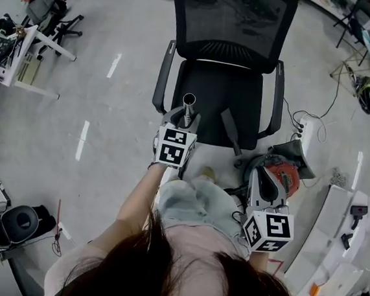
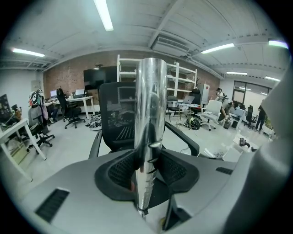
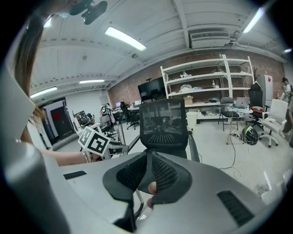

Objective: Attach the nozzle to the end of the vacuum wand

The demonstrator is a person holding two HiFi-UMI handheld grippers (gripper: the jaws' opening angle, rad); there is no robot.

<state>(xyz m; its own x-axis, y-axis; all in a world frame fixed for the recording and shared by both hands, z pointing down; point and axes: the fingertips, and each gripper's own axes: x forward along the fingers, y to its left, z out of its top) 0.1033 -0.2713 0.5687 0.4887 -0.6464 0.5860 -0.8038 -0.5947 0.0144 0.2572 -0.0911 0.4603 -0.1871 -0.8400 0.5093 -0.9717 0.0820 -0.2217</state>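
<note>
Left gripper (image 1: 184, 120): is grasping the vacuum wand (image 2: 149, 128) low on its shaft, with a pad pressing on each side, and is holding it nearly upright.
Wand position: its open end is pointing up in front of the office chair (image 1: 227, 63).
Right gripper (image 3: 149, 160): is hanging lower and to the right, with its jaws clenched together and nothing between them.
Nozzle: neither gripper is carrying it. A grey elongated piece (image 1: 231, 133) is lying on the chair seat just beside the wand and is probably the nozzle, though I cannot confirm that.
Wand handling: it is looking like a stiff, polished metal tube, so it is likely slippery. A low grip is leaving a long free length that may be swinging under a sideways push.
Nozzle handling: it is probably light, hard plastic. The best hold seems to be across the middle of its body, keeping the socket end clear for the tube.
Risk: the wand may be sliding or twisting in the pads while the nozzle is being pushed on.
</note>
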